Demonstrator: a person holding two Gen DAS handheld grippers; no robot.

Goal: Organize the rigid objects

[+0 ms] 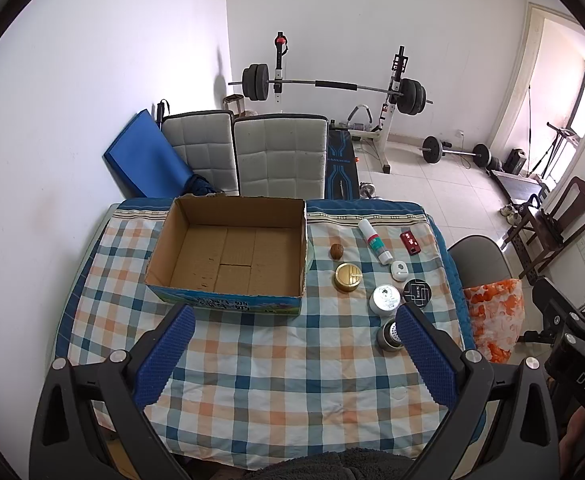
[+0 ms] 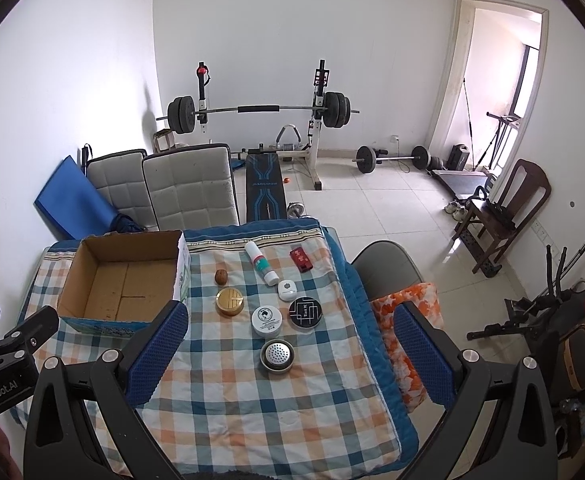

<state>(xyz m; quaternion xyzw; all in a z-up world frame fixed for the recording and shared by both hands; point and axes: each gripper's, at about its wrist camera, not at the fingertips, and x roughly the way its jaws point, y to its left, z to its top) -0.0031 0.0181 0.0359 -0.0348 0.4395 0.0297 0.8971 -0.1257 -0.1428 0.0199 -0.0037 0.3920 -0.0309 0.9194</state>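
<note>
On the far left of my view sits the open brown cardboard box with a blue printed front (image 1: 228, 256), resting on the checked blue, orange and white tablecloth (image 1: 252, 380); its inside is bare cardboard. My left gripper (image 1: 292, 316) hovers above the near part of the cloth, its blue-padded fingers (image 1: 164, 360) spread wide apart and holding nothing, the box front just beyond the left pad. Right of the box, I see a small brown walnut-like ball (image 1: 336, 251) and, nearer to me, a round gold tin (image 1: 348, 277). Further right lies a white tube with a green and red label (image 1: 375, 241) on its side, with a round white-lidded jar (image 1: 384, 299) near it and a steel cap with a perforated top (image 2: 277, 355) nearest of all. Then come a small white rounded device (image 1: 399, 270) and a round black tin with a white line pattern (image 1: 418, 293), just beside the white jar. Farthest right on the cloth is a small red rectangular case (image 1: 410, 241). My right gripper (image 2: 290, 310) also hangs over the near cloth, its fingers well apart and empty, the steel cap lying between them in the right wrist view.
</note>
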